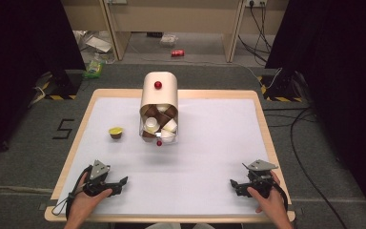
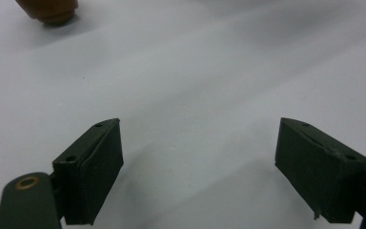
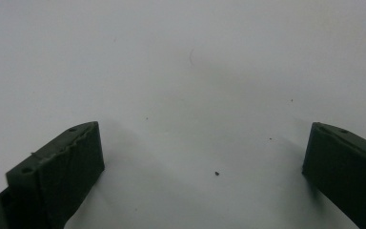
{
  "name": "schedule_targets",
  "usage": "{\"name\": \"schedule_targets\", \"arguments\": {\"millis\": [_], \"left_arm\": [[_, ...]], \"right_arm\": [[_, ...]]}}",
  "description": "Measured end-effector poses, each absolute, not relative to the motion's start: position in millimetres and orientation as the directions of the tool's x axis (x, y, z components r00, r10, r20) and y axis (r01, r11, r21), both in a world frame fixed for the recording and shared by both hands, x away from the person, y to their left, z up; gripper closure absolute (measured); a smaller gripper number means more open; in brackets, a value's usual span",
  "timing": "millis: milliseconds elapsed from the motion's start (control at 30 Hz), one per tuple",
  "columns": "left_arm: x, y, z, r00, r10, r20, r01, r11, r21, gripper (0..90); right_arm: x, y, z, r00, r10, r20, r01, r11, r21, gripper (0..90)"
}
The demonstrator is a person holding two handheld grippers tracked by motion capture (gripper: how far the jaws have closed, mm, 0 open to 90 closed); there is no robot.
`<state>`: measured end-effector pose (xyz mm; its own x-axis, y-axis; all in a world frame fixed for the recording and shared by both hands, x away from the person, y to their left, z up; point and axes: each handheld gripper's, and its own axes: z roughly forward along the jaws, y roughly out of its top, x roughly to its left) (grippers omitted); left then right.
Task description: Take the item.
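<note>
**Both grippers empty, one capsule out on the table**

Left gripper (image 1: 122, 182) nearest, at 7 o'clock on the table: jaws apart, nothing between, bare white mat under them. Right gripper (image 1: 233, 183) at 5 o'clock, jaws wide apart, also empty, resting low over the mat.

Loose capsule (image 1: 116, 132), yellow lid and brown body, stands upright at 10 o'clock, well apart from both grippers; its brown base edge peeks in at 11 o'clock of the left gripper view (image 2: 47, 10).

Capsule container (image 1: 159, 107) near 12 o'clock, lid raised with a red knob, capsules piled inside, just beside the loose one.

Risks, as judged:
- capsule small and light; an off-centre approach nudges it over or rolls it away
- squeezing the foil top could dent it
- a wide swing could clip the open container and spill the pile
</note>
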<state>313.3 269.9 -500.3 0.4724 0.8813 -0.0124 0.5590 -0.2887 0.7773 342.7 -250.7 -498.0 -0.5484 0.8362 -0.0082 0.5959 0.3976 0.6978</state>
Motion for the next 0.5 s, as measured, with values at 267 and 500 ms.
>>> {"name": "schedule_targets", "arguments": {"millis": [267, 500], "left_arm": [[303.1, 264.2, -502.3, 0.489, 0.872, 0.012, 0.560, -0.324, 0.762, 16.0], [295.8, 265.2, -504.7, 0.477, 0.879, 0.005, 0.559, -0.307, 0.770, 15.6]], "right_arm": [[343.0, -251.0, -498.0, -0.551, 0.835, -0.011, 0.593, 0.401, 0.699, 0.4], [342.5, -250.6, -498.0, -0.547, 0.837, -0.006, 0.597, 0.395, 0.698, 0.4]]}}
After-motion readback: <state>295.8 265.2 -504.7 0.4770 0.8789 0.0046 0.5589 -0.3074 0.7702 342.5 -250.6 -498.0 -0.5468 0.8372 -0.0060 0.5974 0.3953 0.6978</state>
